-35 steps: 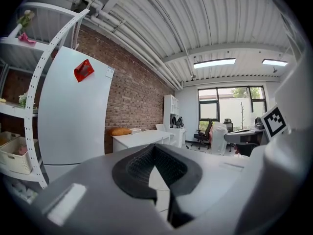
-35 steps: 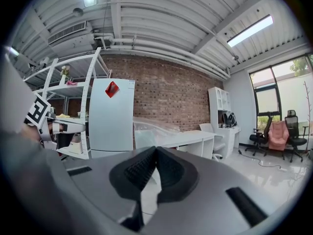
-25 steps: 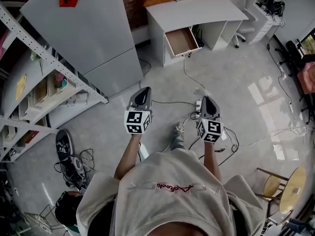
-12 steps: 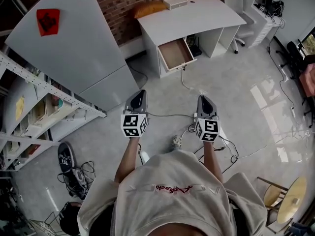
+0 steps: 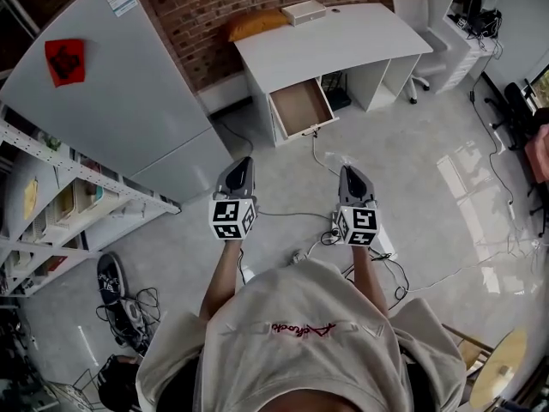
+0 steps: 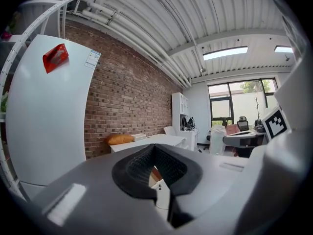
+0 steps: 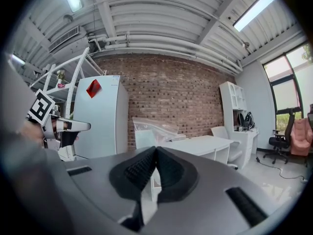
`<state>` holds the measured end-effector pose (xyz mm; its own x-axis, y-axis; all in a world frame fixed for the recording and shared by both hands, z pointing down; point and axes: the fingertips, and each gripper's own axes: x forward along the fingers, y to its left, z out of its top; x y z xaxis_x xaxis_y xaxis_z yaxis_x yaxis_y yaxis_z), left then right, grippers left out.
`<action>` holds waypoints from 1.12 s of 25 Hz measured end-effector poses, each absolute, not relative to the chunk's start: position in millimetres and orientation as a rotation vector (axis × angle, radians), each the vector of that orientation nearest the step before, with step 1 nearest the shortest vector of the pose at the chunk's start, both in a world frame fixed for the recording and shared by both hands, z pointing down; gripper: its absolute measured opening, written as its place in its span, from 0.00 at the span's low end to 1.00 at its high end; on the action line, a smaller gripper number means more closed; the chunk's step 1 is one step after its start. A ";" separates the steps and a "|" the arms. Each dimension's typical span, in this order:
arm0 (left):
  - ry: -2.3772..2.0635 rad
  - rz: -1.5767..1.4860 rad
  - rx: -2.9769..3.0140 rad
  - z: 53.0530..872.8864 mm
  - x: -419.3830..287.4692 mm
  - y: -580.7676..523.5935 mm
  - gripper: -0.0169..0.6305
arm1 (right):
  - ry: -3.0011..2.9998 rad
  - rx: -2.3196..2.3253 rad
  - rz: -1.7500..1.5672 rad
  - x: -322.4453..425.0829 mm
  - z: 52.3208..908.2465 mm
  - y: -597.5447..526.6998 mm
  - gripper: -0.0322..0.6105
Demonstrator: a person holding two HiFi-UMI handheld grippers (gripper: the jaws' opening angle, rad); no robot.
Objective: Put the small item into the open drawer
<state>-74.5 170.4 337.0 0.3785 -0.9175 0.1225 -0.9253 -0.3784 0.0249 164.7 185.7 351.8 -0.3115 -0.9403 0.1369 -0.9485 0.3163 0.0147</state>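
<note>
The white desk [image 5: 343, 33] stands against the brick wall, and its wooden drawer [image 5: 300, 108] is pulled open toward me. I hold both grippers side by side out in front, above the floor and well short of the desk. My left gripper [image 5: 244, 163] [image 6: 153, 147] has its pads together with nothing between them. My right gripper [image 5: 348, 171] [image 7: 156, 149] is shut, and a small clear plastic bag [image 7: 151, 126] sticks up from its tips. The bag partly hides the desk [image 7: 205, 142] in the right gripper view.
A tall white cabinet [image 5: 111, 84] stands at the left of the desk, with metal shelving [image 5: 51, 196] further left. Cables [image 5: 326, 230] trail over the floor ahead. An orange cushion [image 5: 257, 20] and a white box [image 5: 304, 11] lie on the desk; a chair [image 5: 412, 7] stands beside it.
The person and both grippers have moved forward across the floor, so the desk and open drawer now sit nearer. Both jaws stay as they were.
</note>
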 end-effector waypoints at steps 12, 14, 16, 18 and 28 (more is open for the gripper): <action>-1.704 0.157 2.485 357.9 -60.5 152.3 0.04 | -2.454 1.732 0.136 176.6 365.8 154.2 0.07; -1.708 0.156 2.475 360.1 -62.5 151.3 0.04 | -2.457 1.718 0.137 173.5 366.7 152.0 0.07; -1.709 0.152 2.467 363.0 -65.4 149.1 0.04 | -2.457 1.706 0.139 169.0 368.8 149.2 0.07; -1.703 0.150 2.460 366.8 -68.0 143.8 0.04 | -2.458 1.698 0.142 164.2 371.2 144.7 0.07; -1.637 0.149 2.484 381.2 -63.6 70.7 0.04 | -2.423 1.717 0.152 157.9 381.6 82.9 0.07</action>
